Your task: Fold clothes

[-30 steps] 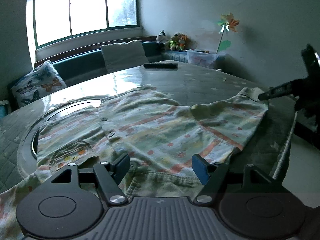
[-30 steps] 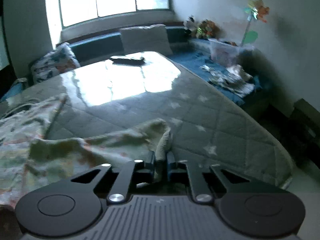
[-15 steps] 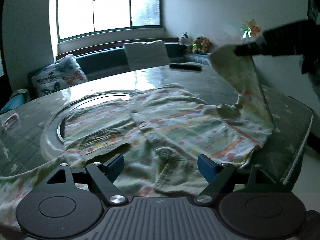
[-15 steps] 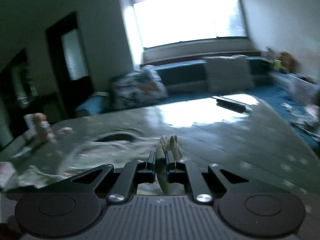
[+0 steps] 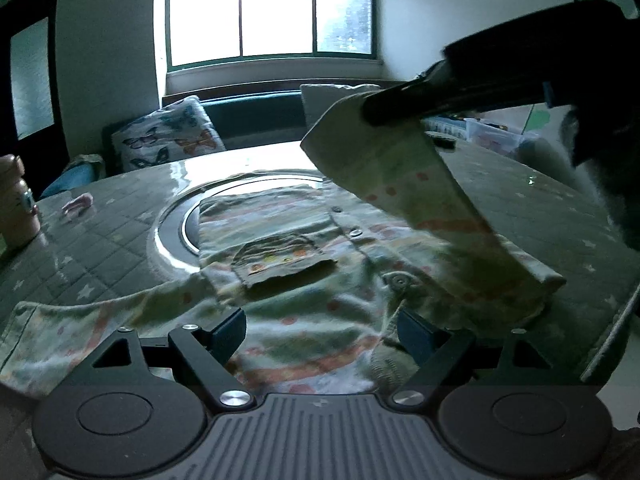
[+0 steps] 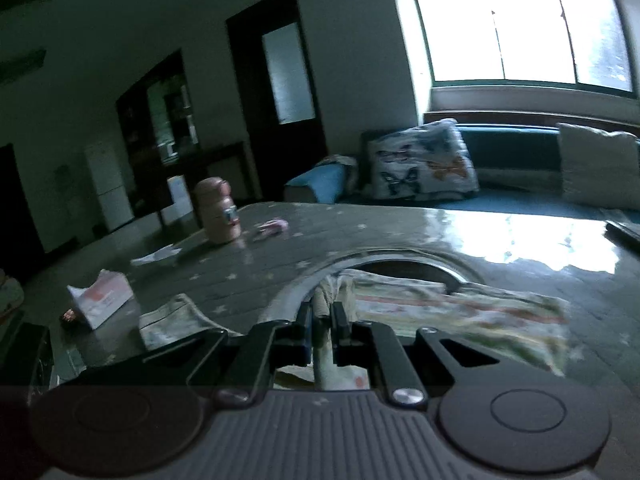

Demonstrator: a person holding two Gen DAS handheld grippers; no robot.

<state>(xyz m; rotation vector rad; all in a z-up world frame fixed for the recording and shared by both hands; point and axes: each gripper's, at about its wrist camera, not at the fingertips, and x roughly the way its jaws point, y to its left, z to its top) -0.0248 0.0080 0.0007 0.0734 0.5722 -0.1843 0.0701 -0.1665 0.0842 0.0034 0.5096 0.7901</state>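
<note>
One patterned shirt [image 5: 304, 280] lies on the one table [image 5: 104, 236], with three buttons [image 5: 354, 233] showing down its front and a single chest pocket [image 5: 280, 260]. Two grippers: the left gripper [image 5: 320, 330] and the right gripper [image 6: 322, 324]. One pink bottle [image 6: 218, 210]. Two cushions on the bench, a butterfly cushion [image 6: 420, 164] and a plain cushion [image 6: 596, 164]. Perhaps two paper scraps [image 6: 102, 298], though it's dim there.

Shirt [image 5: 304, 292] hem behind left tool [image 5: 320, 330]
</note>
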